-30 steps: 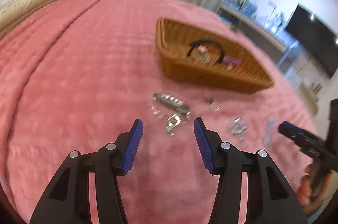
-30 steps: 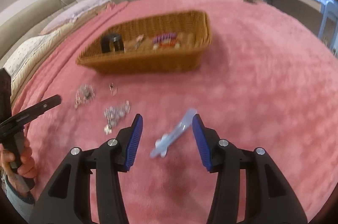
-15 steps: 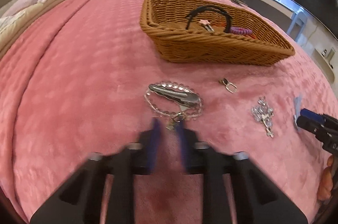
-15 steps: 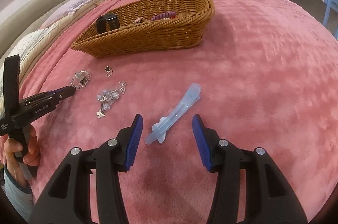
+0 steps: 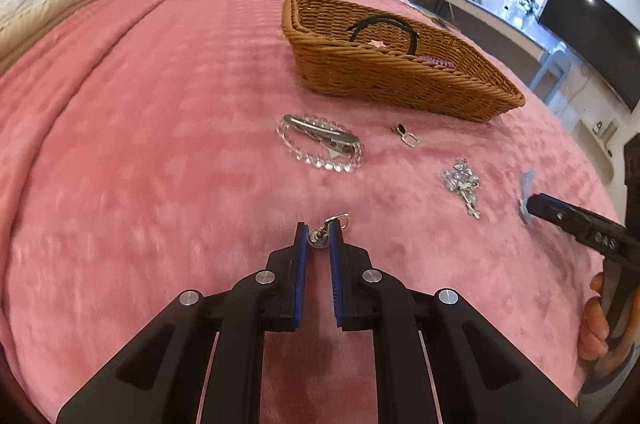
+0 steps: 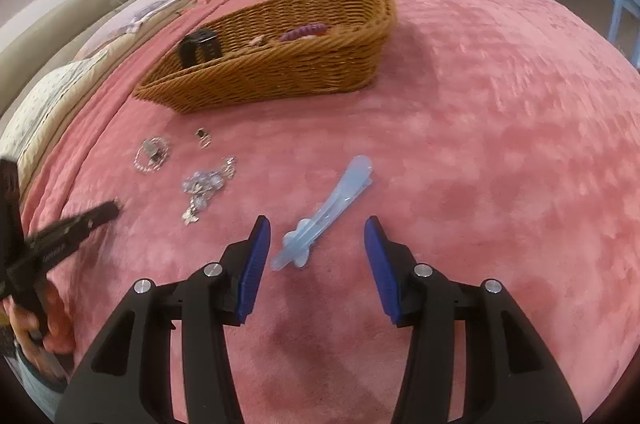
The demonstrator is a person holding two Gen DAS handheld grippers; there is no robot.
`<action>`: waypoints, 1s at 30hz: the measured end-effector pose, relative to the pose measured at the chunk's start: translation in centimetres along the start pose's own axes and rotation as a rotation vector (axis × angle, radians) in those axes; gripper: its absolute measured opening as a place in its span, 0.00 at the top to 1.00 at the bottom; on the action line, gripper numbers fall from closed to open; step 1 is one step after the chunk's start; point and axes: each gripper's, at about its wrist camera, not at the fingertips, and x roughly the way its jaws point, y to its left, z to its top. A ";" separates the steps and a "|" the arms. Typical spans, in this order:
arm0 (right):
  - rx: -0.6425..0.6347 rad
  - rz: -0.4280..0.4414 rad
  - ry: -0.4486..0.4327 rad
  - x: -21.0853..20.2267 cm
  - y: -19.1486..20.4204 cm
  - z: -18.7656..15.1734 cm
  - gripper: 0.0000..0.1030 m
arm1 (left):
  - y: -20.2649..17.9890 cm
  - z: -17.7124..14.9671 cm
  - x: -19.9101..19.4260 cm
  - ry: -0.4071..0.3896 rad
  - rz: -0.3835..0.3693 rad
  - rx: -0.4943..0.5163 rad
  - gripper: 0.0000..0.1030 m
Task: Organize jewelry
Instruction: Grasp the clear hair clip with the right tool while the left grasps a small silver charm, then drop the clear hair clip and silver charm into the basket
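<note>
Left gripper pinches small silver charm, just above pink bedspread; wicker basket lies ahead, slightly right. Right gripper gapes wide; blue hair clip between fingers, long axis running ahead-right toward basket.

Woven wicker basket, plush pink blanket, glossy, probably metal earring, translucent plastic clip

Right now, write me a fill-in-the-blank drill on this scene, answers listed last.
1. The left gripper is shut on a small silver ____.
2. The right gripper is ____, with a pale blue hair clip between its fingers.
3. The black watch lies in the wicker ____.

Answers: earring; open; basket
</note>
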 end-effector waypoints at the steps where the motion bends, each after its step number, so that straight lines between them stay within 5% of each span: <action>1: 0.012 0.002 0.008 0.2 -0.2 0.2 0.56 | -0.1 -0.2 -0.1 -0.003 -0.004 -0.002 0.91; 6: 0.032 -0.070 0.037 1.9 0.5 2.0 0.60 | -0.2 -0.4 0.0 -0.013 -0.003 0.006 0.91; 10: -0.064 -0.133 0.031 2.6 2.4 1.8 0.90 | -0.2 -0.5 -0.3 -0.027 -0.011 0.008 0.91; 15: -0.212 -0.139 -0.023 1.3 5.1 0.4 0.91 | -0.1 -0.6 -0.7 -0.045 -0.010 0.007 0.91; 22: -0.253 -0.062 -0.122 -3.3 7.2 1.7 0.91 | -0.2 0.8 -3.5 -0.148 -0.072 -0.016 0.92; 30: -0.342 -0.103 -0.304 -7.0 9.5 8.4 0.91 | -3.2 8.7 -8.2 -0.332 -0.096 0.039 0.92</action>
